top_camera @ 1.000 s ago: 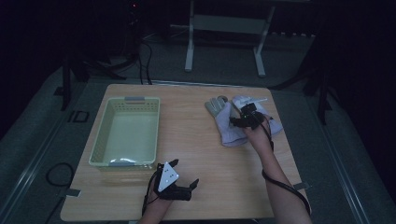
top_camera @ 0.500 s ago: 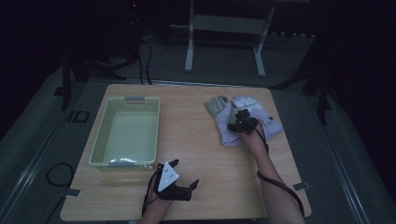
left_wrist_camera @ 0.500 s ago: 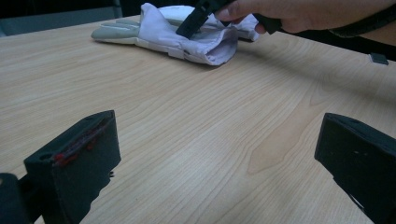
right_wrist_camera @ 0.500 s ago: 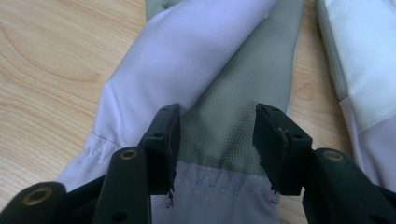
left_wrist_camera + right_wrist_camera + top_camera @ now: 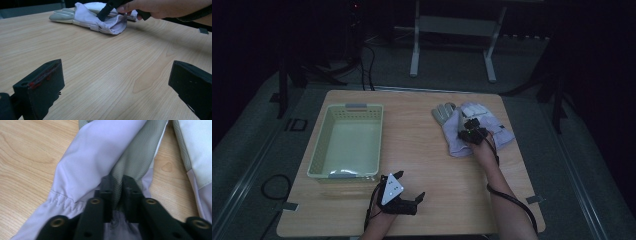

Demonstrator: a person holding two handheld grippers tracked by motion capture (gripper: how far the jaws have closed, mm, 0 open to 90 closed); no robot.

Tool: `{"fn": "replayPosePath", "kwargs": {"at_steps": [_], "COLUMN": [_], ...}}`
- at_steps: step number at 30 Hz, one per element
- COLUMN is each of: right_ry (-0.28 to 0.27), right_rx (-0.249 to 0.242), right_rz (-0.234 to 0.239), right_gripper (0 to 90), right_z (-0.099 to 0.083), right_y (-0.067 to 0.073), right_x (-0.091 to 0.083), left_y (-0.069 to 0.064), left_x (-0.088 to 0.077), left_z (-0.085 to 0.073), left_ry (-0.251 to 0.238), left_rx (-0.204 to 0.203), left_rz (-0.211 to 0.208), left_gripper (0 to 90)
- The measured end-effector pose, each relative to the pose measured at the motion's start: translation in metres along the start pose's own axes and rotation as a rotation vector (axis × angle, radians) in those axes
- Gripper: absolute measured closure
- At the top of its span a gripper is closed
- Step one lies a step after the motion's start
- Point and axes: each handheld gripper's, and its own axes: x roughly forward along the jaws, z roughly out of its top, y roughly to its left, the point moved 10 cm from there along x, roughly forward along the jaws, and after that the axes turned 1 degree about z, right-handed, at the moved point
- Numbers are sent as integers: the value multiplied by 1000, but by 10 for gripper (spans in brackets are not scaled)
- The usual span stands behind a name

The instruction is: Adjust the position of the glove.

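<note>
My right tongs [image 5: 117, 185] have just been closing and now pinch a fold of the glove [image 5: 457, 131], grey mesh and lilac cloth bunched between the jaws. The glove lies on the far right of the tabletop [image 5: 432, 165], overlapping a second glove [image 5: 492, 122], well apart from the basket [image 5: 346, 142] on the left. My left tongs [image 5: 409, 192] rest near the front edge, jaws wide apart and empty.

The bite is thin. I judge it holds only a pleat near the cuff, so a quick lift could let the cloth slide out. The other glove touches this one and may drag along or get pushed off the far edge. The glove will hang limp, so a low carry could snag it on the basket rim.
</note>
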Motion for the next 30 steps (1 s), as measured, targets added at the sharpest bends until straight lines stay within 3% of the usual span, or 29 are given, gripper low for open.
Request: {"fn": "replayPosePath", "kwargs": {"at_steps": [7,13,19,26,30], "right_ry": [-56,-149,-196,-250,-268], "right_rx": [90,164,181,251,247], "right_rz": [-13,2,20,22,26], "right_gripper": [880,882,882,882,881], "right_z": [8,26,34,29,20], "right_y": [4,13,33,50,72], "right_x": [-9,-33,-62,-91,-108], "left_y": [0,0,0,1,1], "left_x": [0,0,0,0,0], "left_z": [0,0,0,0,0], "left_ry": [0,0,-4,0,2], "left_rx": [-2,-2,-5,-3,-3], "left_rz": [0,1,3,4,5], "left_gripper": [3,3,3,3,3]}}
